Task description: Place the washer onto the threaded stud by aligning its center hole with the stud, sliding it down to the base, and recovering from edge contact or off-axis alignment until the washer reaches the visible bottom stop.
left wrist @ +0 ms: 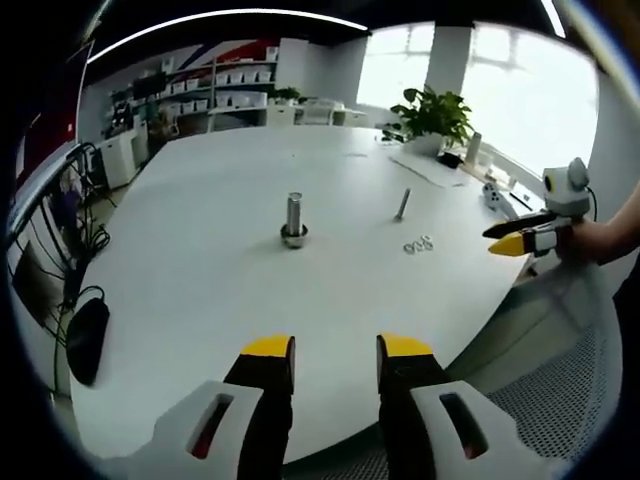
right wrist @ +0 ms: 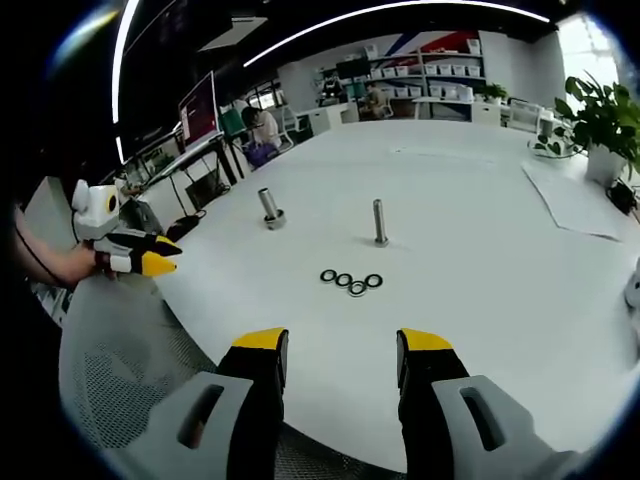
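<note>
Lettering or brand marks I cannot make out anywhere; the bins on the far shelves (left wrist: 235, 78) are too small and blurred to read. My left gripper (left wrist: 335, 352) hangs over the near edge of the white tabletop (left wrist: 200, 300) with its yellow-tipped jaws spread apart, nothing between them and nothing touched. My right gripper (right wrist: 342, 345) is likewise spread and empty, poised over its own near edge of the tabletop. In the left gripper view the right gripper sits off the table's right edge with a hand (left wrist: 598, 240) behind it; in the right gripper view the left one sits off the left edge. Washers (right wrist: 350, 280) lie flat in a short row on the tabletop, four of them I think, touching or nearly touching one another, between my right gripper and the threaded stud (right wrist: 379, 222), which stands upright toward the middle of the table. A thicker bolt (right wrist: 270, 207) stands upright well apart from it, toward the left edge in the right gripper view, and seems to rest on a nut or wide base. Papers (right wrist: 580, 200) lie near the far right edge, beside a potted plant (left wrist: 437, 118) by the bright windows. A mesh chair back (right wrist: 120, 350) sits beside the table, monitors (right wrist: 200, 110) stand on desks beyond, and a person (right wrist: 263, 125) sits in the background.
</note>
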Motion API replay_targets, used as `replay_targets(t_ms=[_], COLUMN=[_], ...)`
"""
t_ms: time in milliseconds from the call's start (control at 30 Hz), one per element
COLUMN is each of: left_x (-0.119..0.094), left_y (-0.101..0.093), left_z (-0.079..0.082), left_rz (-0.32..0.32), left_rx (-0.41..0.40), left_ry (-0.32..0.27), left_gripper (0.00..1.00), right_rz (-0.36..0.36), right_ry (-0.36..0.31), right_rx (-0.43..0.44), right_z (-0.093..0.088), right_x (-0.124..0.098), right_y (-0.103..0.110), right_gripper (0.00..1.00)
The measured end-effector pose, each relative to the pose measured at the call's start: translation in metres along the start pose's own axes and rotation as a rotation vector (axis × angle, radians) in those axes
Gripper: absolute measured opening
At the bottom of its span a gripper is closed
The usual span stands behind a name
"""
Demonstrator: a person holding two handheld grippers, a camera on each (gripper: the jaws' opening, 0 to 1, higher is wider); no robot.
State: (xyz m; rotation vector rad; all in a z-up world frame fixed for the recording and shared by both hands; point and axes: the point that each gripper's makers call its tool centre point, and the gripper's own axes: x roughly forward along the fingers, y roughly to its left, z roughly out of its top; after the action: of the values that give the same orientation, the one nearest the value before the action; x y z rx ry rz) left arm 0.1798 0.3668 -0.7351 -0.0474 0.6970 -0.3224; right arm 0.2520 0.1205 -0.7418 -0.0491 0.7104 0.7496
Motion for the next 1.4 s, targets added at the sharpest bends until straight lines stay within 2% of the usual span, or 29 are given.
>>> replay_targets(t_ms=[400,900,1400], left_x=[0.0017,0.002,0.0013], left_y=[-0.0077,-0.0086,-0.0066], left_z=[-0.003,-0.0056,-0.0031], left_rz=[-0.033,-0.041,-0.04], left_rx=[0.023,0.017,0.001], left_ry=[0.018,0.029,0.009], left_gripper=[0.31,0.32,0.33], right_rz=[0.003,0.002,0.004], right_ry=[0.002,0.011,0.036], right_rx=[-0.001,0.002,0.0], right_z=[-0.0005,-0.0024,-0.006], right_x=[0.0003,0.001,0.002], right_y=[0.0006,0.0001,0.001], right_gripper=[0.46,0.46,0.47])
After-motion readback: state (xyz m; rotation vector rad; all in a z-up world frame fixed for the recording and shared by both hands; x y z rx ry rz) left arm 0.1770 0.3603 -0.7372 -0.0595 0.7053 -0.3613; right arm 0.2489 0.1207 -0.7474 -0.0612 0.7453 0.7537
